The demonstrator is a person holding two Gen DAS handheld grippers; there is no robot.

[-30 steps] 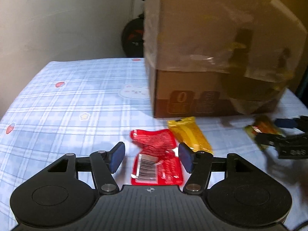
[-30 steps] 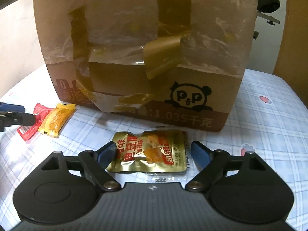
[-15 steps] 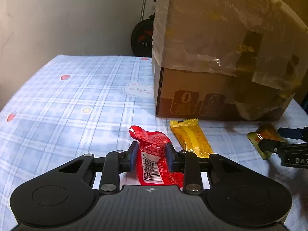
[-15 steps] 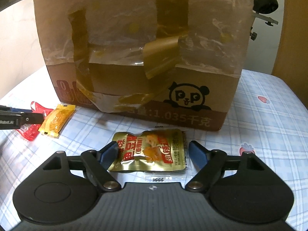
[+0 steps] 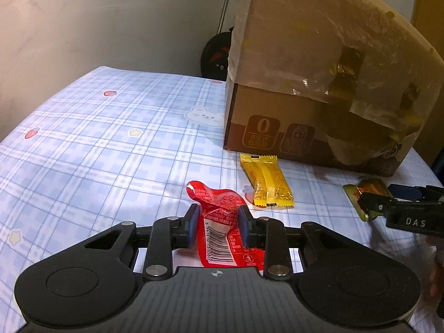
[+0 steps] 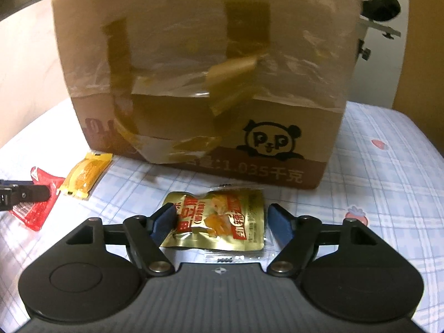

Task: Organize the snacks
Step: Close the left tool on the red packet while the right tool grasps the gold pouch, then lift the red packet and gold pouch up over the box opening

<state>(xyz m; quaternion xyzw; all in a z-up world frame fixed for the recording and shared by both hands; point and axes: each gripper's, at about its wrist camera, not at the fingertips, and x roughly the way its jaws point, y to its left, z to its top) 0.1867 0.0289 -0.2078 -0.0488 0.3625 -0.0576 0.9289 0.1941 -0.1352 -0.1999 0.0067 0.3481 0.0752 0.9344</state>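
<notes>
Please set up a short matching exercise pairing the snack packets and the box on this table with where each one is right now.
Things:
1. red packet
2. gold packet
3. yellow packet
4. cardboard box

States:
A. lying loose on the cloth, in no gripper
B. pinched between the left gripper's pads
C. standing behind all the packets
D. between the right gripper's open, closing jaws, far pad clear

Pairs: 1-B, 2-D, 3-A, 4-C

The left gripper angled downward, its blue pads pinched shut on a red packet. The right gripper also angled downward, its jaws just closing around a gold packet, right pad not yet touching.
</notes>
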